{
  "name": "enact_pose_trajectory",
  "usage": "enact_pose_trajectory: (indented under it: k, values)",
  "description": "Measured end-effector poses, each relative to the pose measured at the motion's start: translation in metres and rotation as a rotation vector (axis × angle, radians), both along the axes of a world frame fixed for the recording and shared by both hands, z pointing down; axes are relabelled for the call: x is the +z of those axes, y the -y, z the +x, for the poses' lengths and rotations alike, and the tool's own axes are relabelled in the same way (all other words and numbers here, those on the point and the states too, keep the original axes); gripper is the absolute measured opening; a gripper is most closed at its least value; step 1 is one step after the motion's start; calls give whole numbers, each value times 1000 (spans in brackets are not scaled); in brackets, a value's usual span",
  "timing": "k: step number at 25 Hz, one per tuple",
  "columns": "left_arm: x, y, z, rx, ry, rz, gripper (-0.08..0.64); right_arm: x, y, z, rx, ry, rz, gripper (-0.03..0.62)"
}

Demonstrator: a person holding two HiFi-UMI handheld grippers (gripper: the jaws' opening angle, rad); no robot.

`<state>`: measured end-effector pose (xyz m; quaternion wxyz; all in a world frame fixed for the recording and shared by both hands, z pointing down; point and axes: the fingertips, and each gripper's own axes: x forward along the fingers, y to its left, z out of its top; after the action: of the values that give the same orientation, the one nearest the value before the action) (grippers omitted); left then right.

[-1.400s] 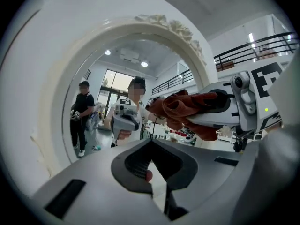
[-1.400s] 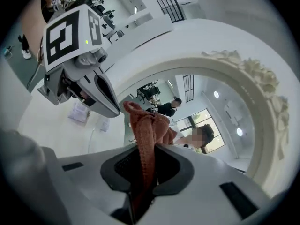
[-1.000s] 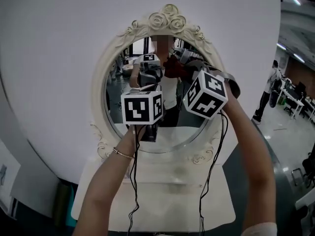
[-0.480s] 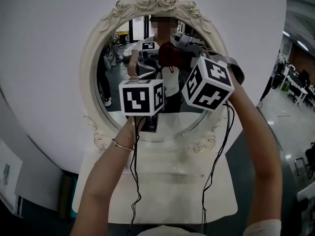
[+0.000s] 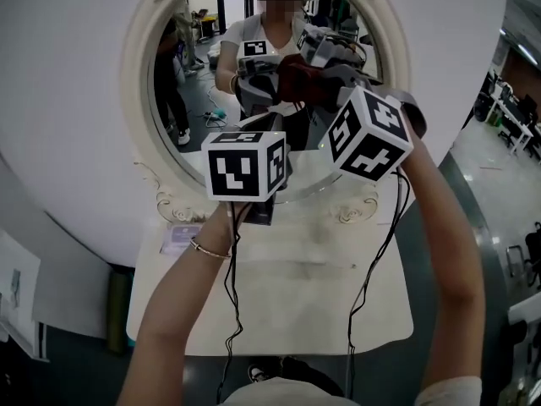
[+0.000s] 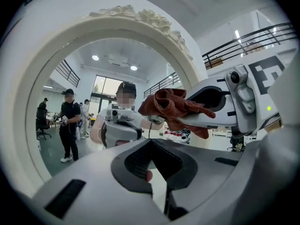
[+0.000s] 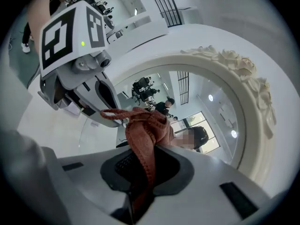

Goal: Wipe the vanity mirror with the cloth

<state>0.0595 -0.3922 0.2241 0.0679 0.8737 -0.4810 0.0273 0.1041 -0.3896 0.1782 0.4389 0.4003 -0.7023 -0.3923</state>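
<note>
An oval vanity mirror in a cream carved frame (image 5: 139,117) stands on a white table. A rust-red cloth (image 5: 297,76) lies bunched against the glass, a little right of centre. My right gripper (image 5: 325,87) is shut on it, and a strip of the cloth (image 7: 145,135) runs down between the jaws of the right gripper (image 7: 143,182). My left gripper (image 5: 260,205) is held at the mirror's lower rim, left of the cloth. In the left gripper view the left gripper (image 6: 157,172) has its jaws drawn together with only a thin pale slit between them. That view has the cloth (image 6: 171,104) up and to the right.
The white tabletop (image 5: 279,303) spreads below the mirror, with a small card (image 5: 182,237) at its left. Black cables (image 5: 228,311) hang from both grippers. A large white round panel (image 5: 68,142) backs the mirror. Desks (image 5: 517,108) stand at the far right. The glass reflects people in a hall.
The head view has tipped down, so the mirror now sits higher in frame and more tabletop shows. Both grippers stay in front of the glass, with the cloth still in the right one.
</note>
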Motion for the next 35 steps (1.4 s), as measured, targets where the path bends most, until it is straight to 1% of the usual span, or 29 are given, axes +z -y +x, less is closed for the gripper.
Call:
enact_pose_trajectory:
  k: [5,10,13,15,17,19,21,24,27,30,33,35]
  values:
    - [48,-9,0,4,17,-85,3,56,-3,4,7,21,-86,63]
    - [115,-6,-10,12,29,-174,3,145,4,-9,-1,31,-216,63]
    - [142,-6,-13,13,46,-238,3,182,8,-19,-16,72,-297,63]
    - [168,-9,-13,9,54,-279,3,209,7,-21,-24,102,-340,63]
    - [196,-13,-14,2,59,-314,3,240,4,-21,-28,111,-382,63]
    - [218,-17,-18,-6,62,-341,3,265,2,-21,-32,109,-408,61]
    - [231,-19,-24,-18,65,-363,3,278,3,-24,-37,114,-414,63]
    - [235,-19,-30,-31,62,-378,3,279,2,-24,-38,105,-414,63]
    - [216,-15,-29,-33,46,-353,3,262,-1,-20,-42,70,-395,63]
    - [178,-11,-24,-24,30,-297,3,224,-4,-15,-44,62,-348,63]
    - [134,-13,-17,-6,8,-237,3,174,-11,-10,-46,61,-291,63]
    - [103,-14,-11,9,-7,-189,3,135,-17,-6,-43,50,-237,63]
